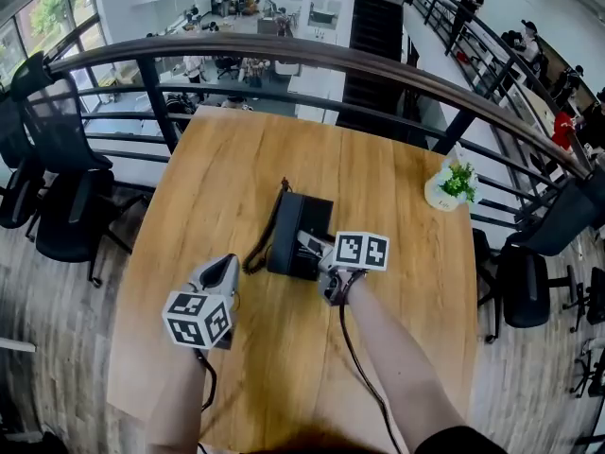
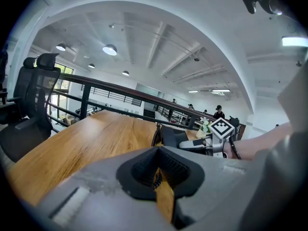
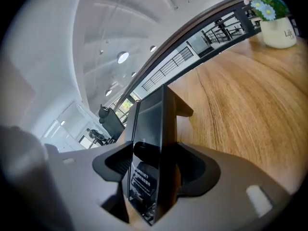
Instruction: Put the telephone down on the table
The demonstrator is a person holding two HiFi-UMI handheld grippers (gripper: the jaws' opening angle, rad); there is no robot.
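Note:
A black telephone (image 1: 295, 230) with a coiled cord (image 1: 257, 250) lies on the wooden table (image 1: 236, 159) near its middle. My right gripper (image 1: 319, 253) is at the telephone's near right side. In the right gripper view the telephone's dark body (image 3: 149, 124) stands between the jaws of the right gripper (image 3: 154, 163), which are spread wide, with a thin strip of wood showing beside one pad. My left gripper (image 1: 225, 269) hovers to the near left of the telephone, apart from it, jaws together and empty. In the left gripper view the telephone (image 2: 172, 136) lies beyond the left gripper (image 2: 158, 166).
A small white pot with a green plant (image 1: 450, 186) stands at the table's far right. A dark curved railing (image 1: 284, 55) runs behind the table. Black office chairs stand at the left (image 1: 66, 206) and right (image 1: 529, 287). A black cable (image 1: 357, 362) trails from the right gripper.

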